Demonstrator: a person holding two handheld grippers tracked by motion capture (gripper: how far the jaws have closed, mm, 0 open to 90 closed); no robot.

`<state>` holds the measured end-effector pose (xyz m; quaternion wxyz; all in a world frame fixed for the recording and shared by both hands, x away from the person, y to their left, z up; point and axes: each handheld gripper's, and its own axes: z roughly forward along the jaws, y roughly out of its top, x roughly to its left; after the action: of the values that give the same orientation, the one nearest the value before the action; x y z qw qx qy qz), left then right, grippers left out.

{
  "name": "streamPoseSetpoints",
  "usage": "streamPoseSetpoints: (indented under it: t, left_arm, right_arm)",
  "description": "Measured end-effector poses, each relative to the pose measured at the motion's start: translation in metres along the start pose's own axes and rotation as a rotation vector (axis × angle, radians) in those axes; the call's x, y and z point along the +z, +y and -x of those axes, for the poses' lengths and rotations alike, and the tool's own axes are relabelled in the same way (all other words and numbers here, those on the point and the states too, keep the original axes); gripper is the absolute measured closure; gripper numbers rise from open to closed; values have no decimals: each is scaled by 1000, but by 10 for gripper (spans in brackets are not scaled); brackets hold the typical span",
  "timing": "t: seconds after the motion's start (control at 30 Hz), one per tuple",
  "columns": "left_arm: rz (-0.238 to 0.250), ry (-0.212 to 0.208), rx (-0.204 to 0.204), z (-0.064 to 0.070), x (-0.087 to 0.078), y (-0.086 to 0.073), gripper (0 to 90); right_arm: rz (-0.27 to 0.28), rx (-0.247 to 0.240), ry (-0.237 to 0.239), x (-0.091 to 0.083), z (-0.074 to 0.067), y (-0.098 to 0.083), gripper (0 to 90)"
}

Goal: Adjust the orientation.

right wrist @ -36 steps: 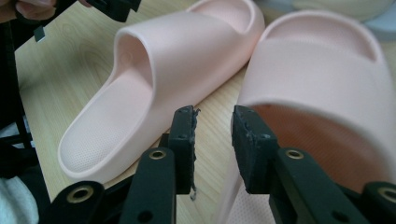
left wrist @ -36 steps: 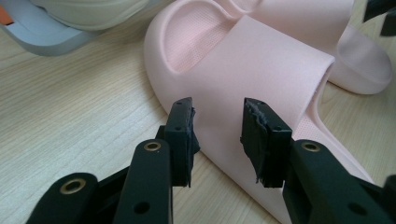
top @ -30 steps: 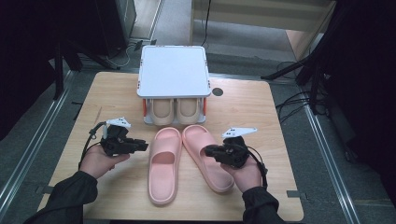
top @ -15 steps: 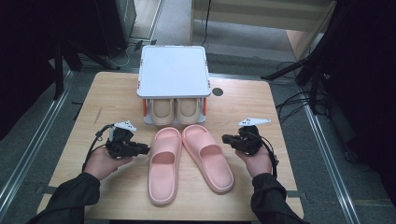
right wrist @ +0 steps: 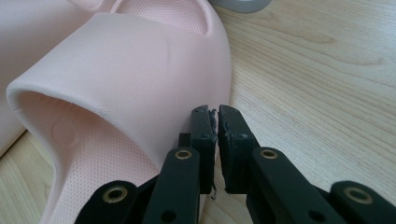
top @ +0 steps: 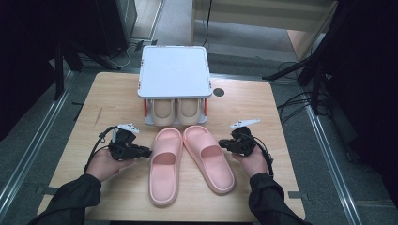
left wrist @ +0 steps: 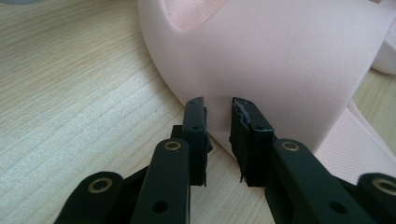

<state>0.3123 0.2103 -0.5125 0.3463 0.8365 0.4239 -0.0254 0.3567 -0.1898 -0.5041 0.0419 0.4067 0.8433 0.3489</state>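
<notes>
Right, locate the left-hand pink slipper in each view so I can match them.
High view: left pink slipper, left of centre, beside its twin.
Left gripper view: upper middle, just beyond the jaw tips.
Right gripper view: top left corner, behind the twin.
Shared landmark: the wooden table.

This looks like a lab or recording studio rather than a home — a small wooden worktop (top: 263, 108) stands alone on grey carpet (top: 328, 154), flanked by metal floor rails (top: 33, 150), black stands (top: 58, 61) and loose cables (top: 293, 101), with dark equipment all around — nothing domestic nearby.
</notes>
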Motion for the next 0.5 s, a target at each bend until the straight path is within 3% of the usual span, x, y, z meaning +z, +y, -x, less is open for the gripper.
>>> streamPoseSetpoints:
  t: [0.33, 0.5]
  left_arm:
    - [-10, -16, 20, 5, 1, 0, 755]
    - [-13, -15, 26, 6, 1, 0, 755]
  right_arm:
    - [-2, -23, 19, 4, -12, 0, 854]
    - [3, -10, 28, 5, -14, -1, 854]
